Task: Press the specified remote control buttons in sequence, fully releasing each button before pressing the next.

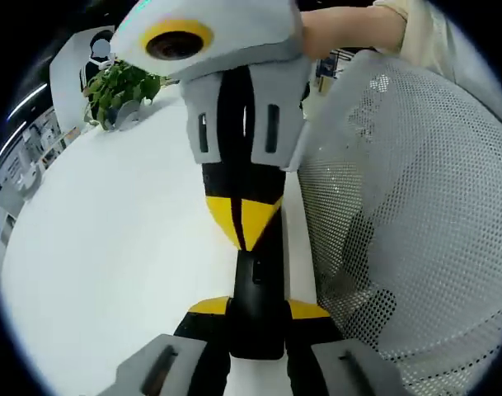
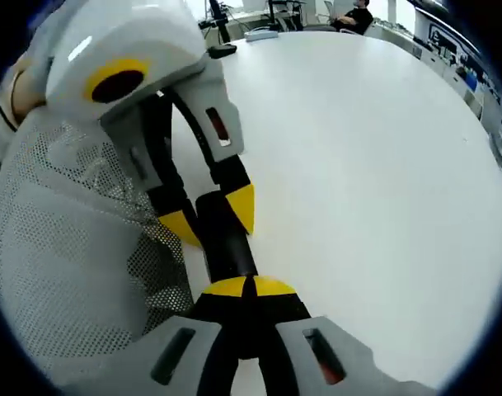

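Note:
A slim black remote (image 1: 257,285) lies along the white table's (image 1: 127,247) edge, held between the yellow tips of my left gripper (image 1: 257,318), which is shut on its sides. My right gripper (image 1: 244,223) comes in from the top of the left gripper view, its jaws shut together and its yellow tips resting on the remote's upper face. In the right gripper view the right gripper (image 2: 248,286) stands shut at the near end of the remote (image 2: 227,247), while the left gripper (image 2: 211,216) clamps the far end. The buttons are hidden.
A grey mesh chair back (image 1: 415,214) stands close beside the table edge, also in the right gripper view (image 2: 61,272). A potted plant (image 1: 119,87) sits at the table's far end. A hand (image 1: 349,29) holds the right gripper. A person (image 2: 354,16) sits far away.

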### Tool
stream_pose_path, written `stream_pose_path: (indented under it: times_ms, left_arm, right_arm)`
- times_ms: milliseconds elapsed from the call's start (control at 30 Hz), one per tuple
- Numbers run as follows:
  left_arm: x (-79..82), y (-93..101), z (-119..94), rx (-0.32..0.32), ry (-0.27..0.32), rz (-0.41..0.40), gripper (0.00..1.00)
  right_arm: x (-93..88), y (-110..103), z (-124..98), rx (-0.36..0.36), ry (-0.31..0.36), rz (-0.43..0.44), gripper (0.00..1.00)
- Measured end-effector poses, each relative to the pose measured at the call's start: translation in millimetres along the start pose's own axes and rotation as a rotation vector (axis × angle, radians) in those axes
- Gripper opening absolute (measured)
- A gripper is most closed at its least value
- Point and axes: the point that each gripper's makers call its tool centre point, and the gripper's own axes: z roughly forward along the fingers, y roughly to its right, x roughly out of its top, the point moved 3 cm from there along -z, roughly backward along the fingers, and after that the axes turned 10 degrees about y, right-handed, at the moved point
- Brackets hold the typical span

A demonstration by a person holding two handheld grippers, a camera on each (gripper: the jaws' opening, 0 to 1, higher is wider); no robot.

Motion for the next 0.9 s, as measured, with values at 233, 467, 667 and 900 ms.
stream_pose_path:
  times_ms: [233,467,667,900]
  left_arm:
    - [0.2,-0.6,0,0.001,0.0,-0.001,0.24]
    - [-0.2,-0.9,0,0.001,0.001,-0.005,0.24]
    - [-0.7,-1.1,1,0.001,0.007,-0.016,0.24]
    - [-0.9,-0.9,2,0.001,0.004,-0.014,0.24]
  right_arm:
    - [11.0,-13,3,0.013,0.053,-0.117,0.0]
    - [10.3,-11,7,0.029,0.017,-0.158,0.0]
    - [11.1,-13,8,0.032,-0.009,-0.179,0.0]
    - [10.5,-15,8,0.017,-0.037,-0.221,0.0]
